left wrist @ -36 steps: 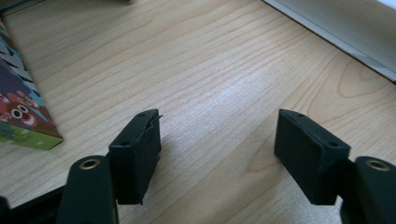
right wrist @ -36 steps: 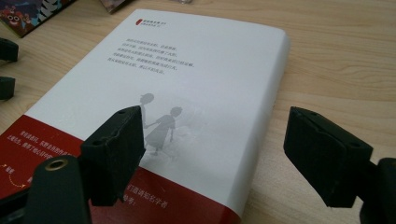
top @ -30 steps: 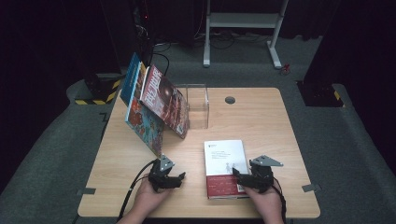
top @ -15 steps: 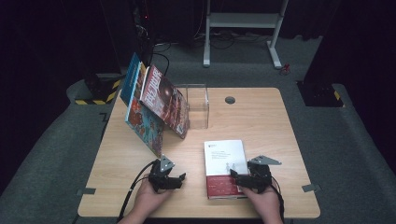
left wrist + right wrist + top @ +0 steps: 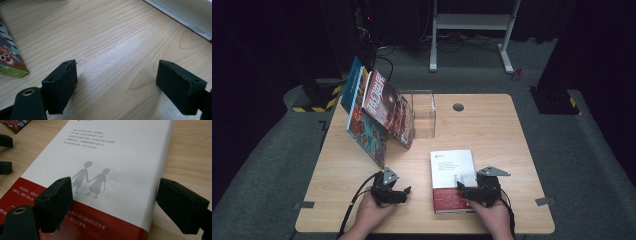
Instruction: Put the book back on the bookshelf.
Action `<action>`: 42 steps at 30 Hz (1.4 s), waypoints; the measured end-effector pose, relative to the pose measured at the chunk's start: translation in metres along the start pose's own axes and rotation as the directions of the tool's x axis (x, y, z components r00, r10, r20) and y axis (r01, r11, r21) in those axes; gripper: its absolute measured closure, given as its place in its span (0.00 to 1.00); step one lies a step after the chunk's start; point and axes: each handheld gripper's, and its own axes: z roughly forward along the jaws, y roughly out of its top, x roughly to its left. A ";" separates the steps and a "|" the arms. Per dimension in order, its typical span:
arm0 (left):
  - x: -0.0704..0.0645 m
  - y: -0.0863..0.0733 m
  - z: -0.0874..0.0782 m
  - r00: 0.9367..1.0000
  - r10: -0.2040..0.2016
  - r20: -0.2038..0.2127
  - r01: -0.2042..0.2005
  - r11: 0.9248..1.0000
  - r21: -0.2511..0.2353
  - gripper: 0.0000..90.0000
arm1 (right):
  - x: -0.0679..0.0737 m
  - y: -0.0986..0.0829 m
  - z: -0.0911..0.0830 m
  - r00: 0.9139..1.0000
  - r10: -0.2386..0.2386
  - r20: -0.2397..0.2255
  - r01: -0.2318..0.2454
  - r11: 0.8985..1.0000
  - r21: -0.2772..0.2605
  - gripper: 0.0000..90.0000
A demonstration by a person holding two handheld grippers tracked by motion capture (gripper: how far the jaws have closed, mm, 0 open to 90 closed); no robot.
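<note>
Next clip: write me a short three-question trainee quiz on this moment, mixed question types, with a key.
1. True or false: the right gripper is clamped shut on the white-and-red book.
2. Multiple choice: the left gripper has between its jaws: A) a colourful book, B) bare wooden table, C) the clear box.
3. Fill in: the leaning books rest against the clear ____.

Key: 1 false, its jaws stand open over the cover; 2 B; 3 box.

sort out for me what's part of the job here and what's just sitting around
In the job: white and red book, right gripper open over its near end, left gripper open beside it.

Lying about: leaning picture books, clear box.
</note>
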 end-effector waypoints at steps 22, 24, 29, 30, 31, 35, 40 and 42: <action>0.000 -0.001 -0.001 1.000 -0.002 0.001 0.002 1.000 -0.002 0.19 | 0.051 -0.002 0.015 0.984 -0.126 -0.127 0.127 0.992 0.000 0.14; 0.000 -0.001 -0.001 1.000 -0.002 0.001 0.002 1.000 -0.002 0.19 | 0.054 -0.002 0.015 0.983 -0.127 -0.132 0.128 0.992 0.002 0.14; 0.002 -0.001 -0.003 1.000 0.002 0.008 -0.002 1.000 0.005 0.22 | 0.060 -0.001 0.018 0.980 -0.135 -0.147 0.136 0.991 0.002 0.14; 0.002 -0.001 -0.003 1.000 0.001 0.007 -0.001 1.000 0.007 0.23 | 0.059 -0.001 0.018 0.980 -0.135 -0.149 0.137 0.991 0.002 0.14; 0.002 -0.001 -0.004 1.000 -0.005 0.007 0.005 1.000 0.008 0.25 | 0.059 -0.001 0.018 0.979 -0.137 -0.151 0.139 0.990 0.001 0.15; 0.005 -0.001 -0.008 0.999 -0.036 0.020 0.036 0.999 0.002 0.29 | 0.057 -0.002 0.018 0.977 -0.139 -0.160 0.141 0.990 0.001 0.15; 0.007 0.001 -0.020 0.999 -0.050 0.022 0.051 0.998 -0.042 0.30 | 0.056 -0.002 0.018 0.976 -0.143 -0.165 0.144 0.990 -0.004 0.15; 0.007 0.002 -0.024 0.998 -0.055 0.022 0.056 0.997 -0.055 0.30 | 0.056 -0.002 0.018 0.975 -0.146 -0.166 0.147 0.989 -0.005 0.15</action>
